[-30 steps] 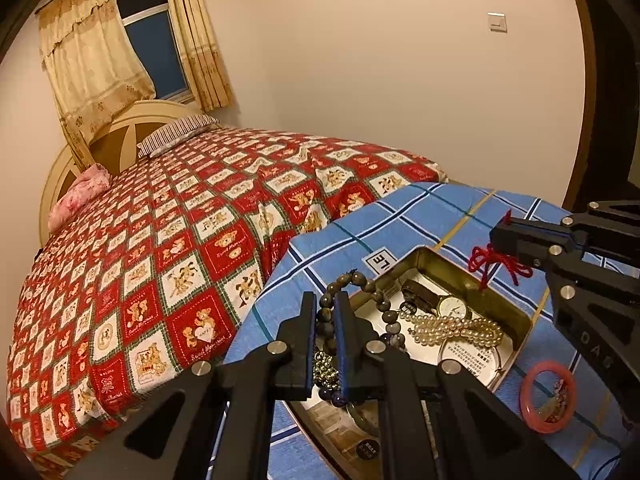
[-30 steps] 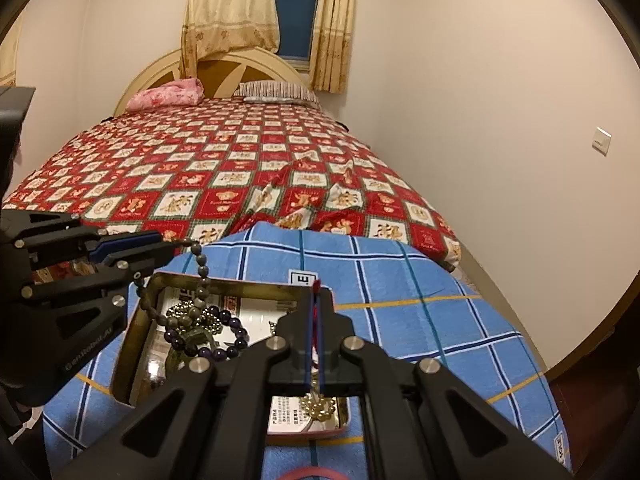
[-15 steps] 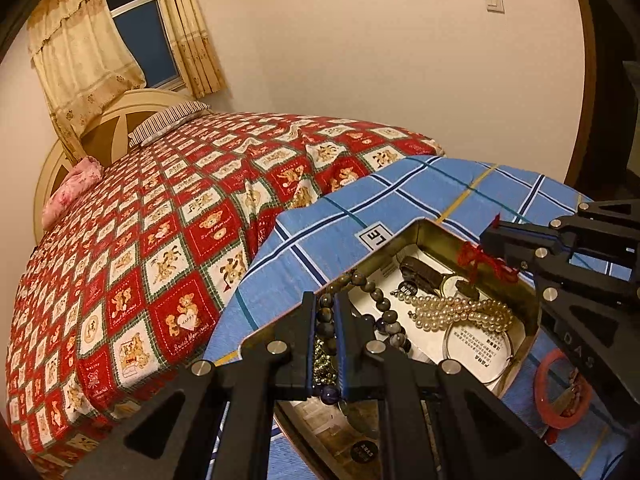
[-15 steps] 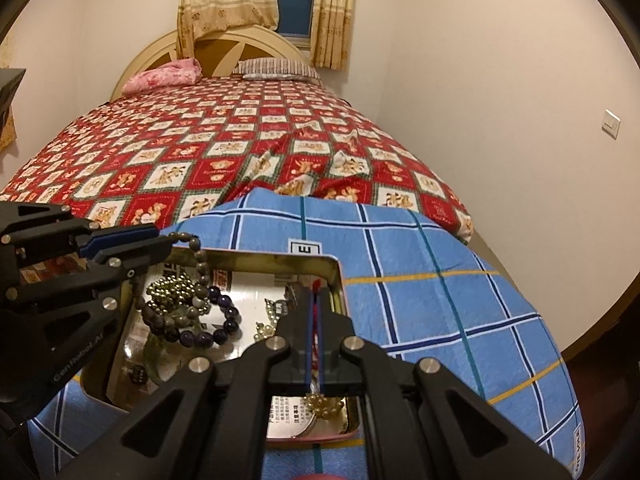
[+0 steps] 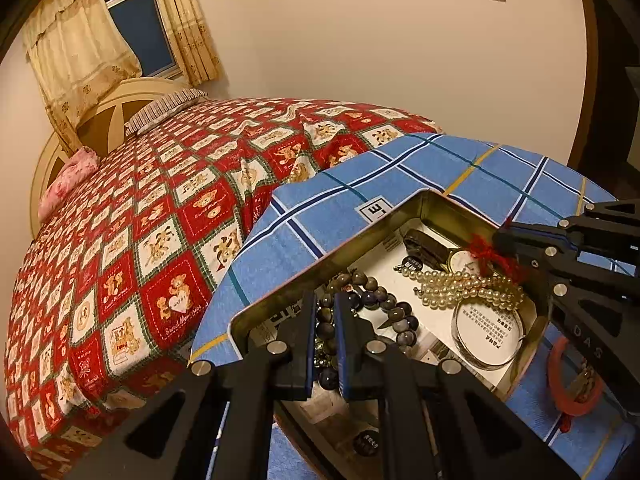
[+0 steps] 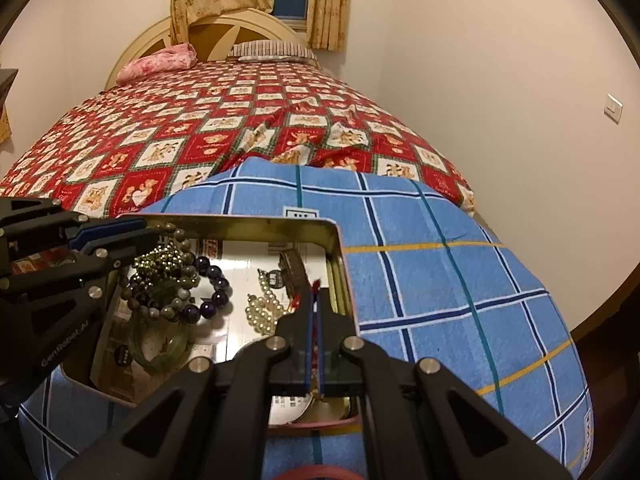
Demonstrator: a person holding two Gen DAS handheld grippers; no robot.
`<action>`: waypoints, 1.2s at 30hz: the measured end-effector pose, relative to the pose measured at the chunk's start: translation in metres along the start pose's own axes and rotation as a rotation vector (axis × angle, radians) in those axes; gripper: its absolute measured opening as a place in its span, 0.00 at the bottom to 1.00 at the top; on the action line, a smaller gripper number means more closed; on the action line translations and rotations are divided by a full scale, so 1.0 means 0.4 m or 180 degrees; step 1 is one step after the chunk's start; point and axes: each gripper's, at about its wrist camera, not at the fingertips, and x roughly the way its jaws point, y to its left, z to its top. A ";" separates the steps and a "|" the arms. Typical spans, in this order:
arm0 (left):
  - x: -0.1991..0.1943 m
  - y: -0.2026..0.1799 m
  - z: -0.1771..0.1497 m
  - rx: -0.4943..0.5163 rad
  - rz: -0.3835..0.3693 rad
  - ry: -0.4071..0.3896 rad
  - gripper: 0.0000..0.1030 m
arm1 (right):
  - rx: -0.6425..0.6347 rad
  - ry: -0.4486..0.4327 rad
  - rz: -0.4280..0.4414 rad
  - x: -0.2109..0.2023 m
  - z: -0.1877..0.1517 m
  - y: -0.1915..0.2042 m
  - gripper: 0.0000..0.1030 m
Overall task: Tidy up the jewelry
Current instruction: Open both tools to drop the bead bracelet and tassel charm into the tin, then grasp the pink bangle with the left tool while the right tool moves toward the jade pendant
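Note:
A gold metal tin point(image 5: 434, 200) point(image 6: 280, 222) lies open on a blue plaid cloth point(image 5: 400, 176) point(image 6: 440, 280). My left gripper point(image 5: 323, 300) point(image 6: 148, 236) is shut on a dark bead bracelet point(image 5: 384, 304) point(image 6: 192, 292), which hangs into the tin's near-left corner with a bunch of small brassy beads point(image 6: 160, 260). My right gripper point(image 6: 315, 300) point(image 5: 504, 236) is shut on a red cord point(image 5: 486, 254) point(image 6: 314, 286) over the tin's right side. A pearl strand point(image 5: 468, 286) point(image 6: 264, 308) and a watch point(image 5: 460, 258) lie inside.
A red bangle point(image 5: 576, 384) lies on the cloth right of the tin. A round silver disc point(image 5: 488, 326) with print sits in the tin. Beyond the cloth is a bed with a red patterned quilt point(image 5: 160, 208) point(image 6: 240, 112). A wall stands to the right.
Both grippers have come down toward the tin. The bead bracelet now hangs inside it, and the red cord has sunk to the pearls.

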 end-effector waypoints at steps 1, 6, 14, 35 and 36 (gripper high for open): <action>0.001 0.001 -0.001 -0.0006 -0.0002 0.0010 0.09 | 0.0000 0.0018 0.0005 0.002 -0.001 0.001 0.02; -0.012 -0.003 -0.004 -0.0014 -0.0064 0.0016 0.14 | -0.0010 0.0140 0.0058 0.010 -0.012 0.003 0.08; -0.061 0.009 -0.008 -0.0076 0.0068 -0.0181 0.74 | 0.0049 0.0021 -0.0013 -0.026 -0.026 -0.008 0.57; -0.130 -0.020 -0.093 -0.0165 0.0409 -0.0276 0.74 | 0.0146 0.0053 -0.0203 -0.110 -0.108 -0.052 0.57; -0.137 -0.030 -0.099 -0.0155 0.0395 -0.0290 0.74 | 0.0175 0.0064 -0.0228 -0.118 -0.120 -0.060 0.57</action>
